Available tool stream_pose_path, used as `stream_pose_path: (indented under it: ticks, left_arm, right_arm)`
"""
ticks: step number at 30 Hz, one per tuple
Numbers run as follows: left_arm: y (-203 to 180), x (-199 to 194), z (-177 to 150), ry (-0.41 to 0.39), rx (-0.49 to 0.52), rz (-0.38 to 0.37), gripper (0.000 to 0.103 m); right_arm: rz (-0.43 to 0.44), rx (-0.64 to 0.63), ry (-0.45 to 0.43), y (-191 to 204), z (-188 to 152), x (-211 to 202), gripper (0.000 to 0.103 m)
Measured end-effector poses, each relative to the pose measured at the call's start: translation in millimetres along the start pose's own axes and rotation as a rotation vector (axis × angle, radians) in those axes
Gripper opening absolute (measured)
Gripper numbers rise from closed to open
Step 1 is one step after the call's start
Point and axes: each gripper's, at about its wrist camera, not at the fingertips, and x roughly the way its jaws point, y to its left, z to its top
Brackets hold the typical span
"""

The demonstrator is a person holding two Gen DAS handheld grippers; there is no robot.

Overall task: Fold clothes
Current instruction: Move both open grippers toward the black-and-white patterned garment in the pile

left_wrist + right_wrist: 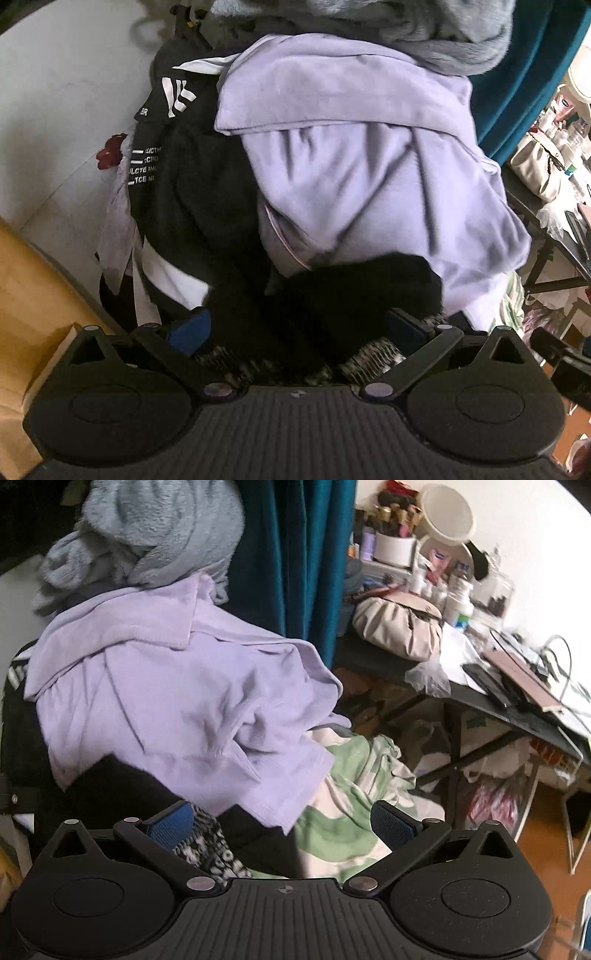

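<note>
Clothes pile, heaped and unfolded. Landmark: the lilac garment (354, 158), a soft crumpled top draped across the middle of the heap.

Left gripper (297, 326): jaws spread wide, blue pads at either side. Black fuzzy fabric (332, 295) bulges up between the fingers, just below the lilac garment's lower edge; the pads do not appear to press on it, so nothing held as far as I can tell. Under that, close to the gripper body, a black-and-white patterned knit (373, 356).

Left of the lilac garment: a black garment with white printed lettering (173, 158), partly tucked beneath it. Above the lilac garment: a grey-blue fleecy item (406, 33) on top of the heap. Right of it, a teal curtain (535, 74).

Right gripper (280, 821): jaws likewise wide apart, holding nothing. The lilac garment's (177, 694) lower hem hangs just above the gap between the fingers. Below and right of that hem lies a green-and-white patterned cloth (354, 775); below and left, the black-and-white knit (210, 845).

Well to the right of the lilac garment: a dark folding table (476, 701), crowded with a beige pouch bag (399, 627), bottles and jars. Plastic bags sit under it.
</note>
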Motion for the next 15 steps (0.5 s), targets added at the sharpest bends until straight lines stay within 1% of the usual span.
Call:
stream_pose_path:
  ticks: [3,6,9,15]
  left_arm:
    - [13,14,12,0.019,0.014,-0.01,0.103]
    - [30,26,28,0.012,0.014,-0.035,0.103]
    - [42,41,45,-0.012,0.038,-0.036,0.103]
    - [65,72,81,-0.06,0.088,-0.033,0.103]
  right_arm:
    - [-0.029,0.038,0.036,8,8,13,0.102]
    - [-0.049,0.04,0.058,20,16,27,0.102]
    - [-0.061,0.008,0.035,39,32,39,0.102]
    - [-0.003,-0.024,-0.064,82,78,63,0.102]
